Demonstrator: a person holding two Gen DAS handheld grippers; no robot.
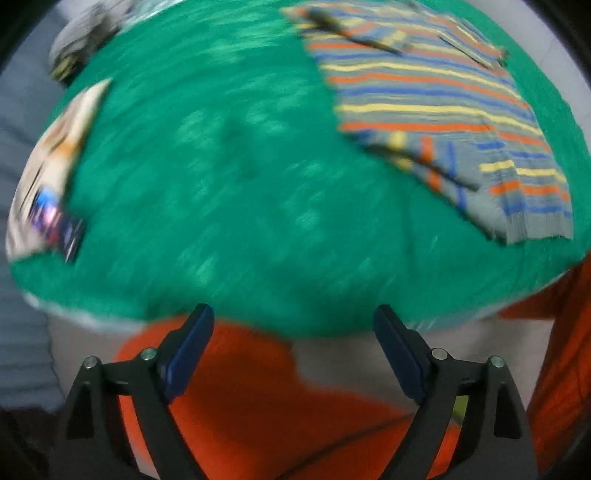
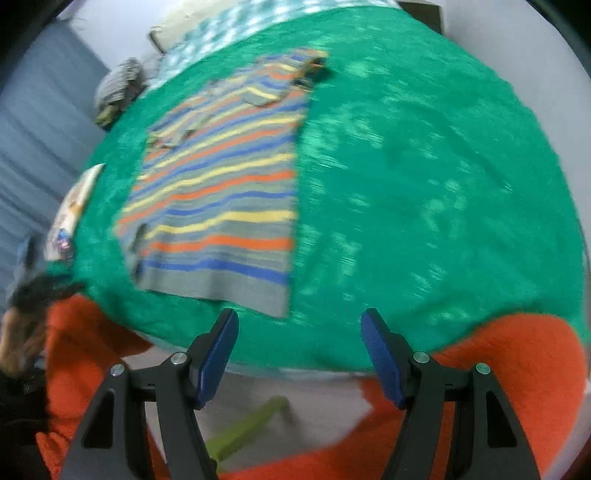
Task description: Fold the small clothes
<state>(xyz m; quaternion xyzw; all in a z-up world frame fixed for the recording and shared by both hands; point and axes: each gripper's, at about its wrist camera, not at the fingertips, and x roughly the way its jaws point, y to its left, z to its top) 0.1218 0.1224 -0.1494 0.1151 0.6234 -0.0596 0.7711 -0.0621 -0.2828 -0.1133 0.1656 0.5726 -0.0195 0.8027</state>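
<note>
A small grey garment with orange, yellow and blue stripes (image 1: 436,110) lies flat on the green table cover (image 1: 221,184), toward the right in the left wrist view. In the right wrist view the striped garment (image 2: 221,192) lies left of centre; its right edge is straight and a sleeve is folded onto the body near the top. My left gripper (image 1: 293,314) hangs open over the table's near edge, nothing between its blue pads (image 1: 188,354). My right gripper (image 2: 299,315) is also open and empty, just right of the garment's near hem. Both views are motion-blurred.
A printed booklet (image 1: 55,166) lies at the table's left edge. A grey bundle of cloth (image 2: 118,85) sits at the far left corner, with a teal checked fabric (image 2: 236,22) behind it. A person's orange clothing (image 1: 258,387) is below the near edge. A green object (image 2: 251,424) lies on the floor.
</note>
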